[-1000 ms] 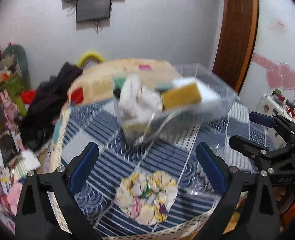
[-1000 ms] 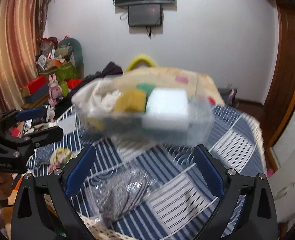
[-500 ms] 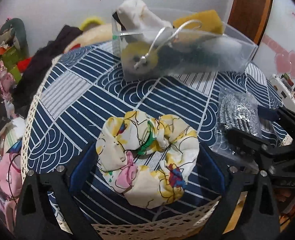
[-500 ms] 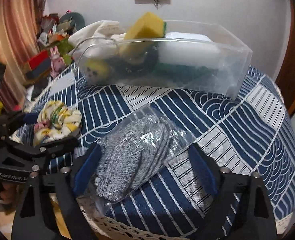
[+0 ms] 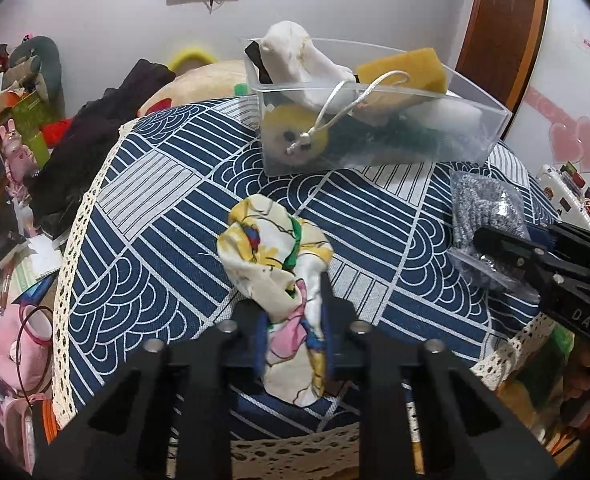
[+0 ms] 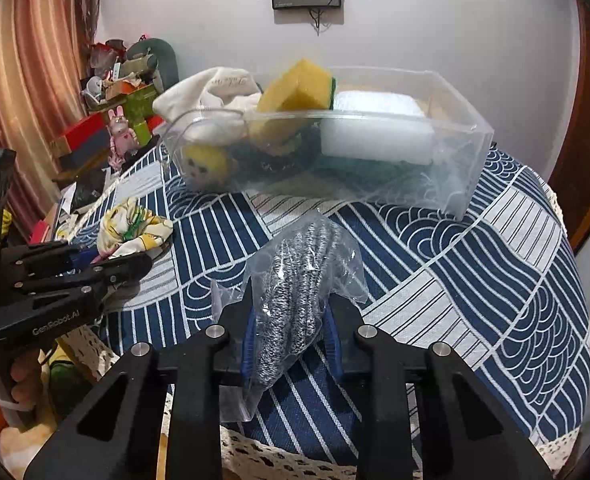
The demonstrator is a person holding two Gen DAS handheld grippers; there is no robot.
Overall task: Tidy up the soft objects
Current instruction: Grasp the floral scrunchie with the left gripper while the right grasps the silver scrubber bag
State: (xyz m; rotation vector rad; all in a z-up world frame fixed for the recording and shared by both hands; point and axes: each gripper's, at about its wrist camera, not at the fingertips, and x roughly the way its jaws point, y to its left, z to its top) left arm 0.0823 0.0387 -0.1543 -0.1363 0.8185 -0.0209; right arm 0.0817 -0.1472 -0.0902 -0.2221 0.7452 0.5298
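Left tool (image 5: 291, 312) around crumpled yellow-white floral scrunchie (image 5: 277, 248)

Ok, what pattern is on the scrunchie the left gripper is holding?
The scrunchie is cream with yellow, pink, green and blue cartoon-style print, clearest in the left wrist view.

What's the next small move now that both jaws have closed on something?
Probably lift both straight up off the tablecloth. The left gripper pinches the floral scrunchie, the right gripper pinches the bagged grey knit, and the clear bin they likely belong in sits farther back, its rim above the cloth.
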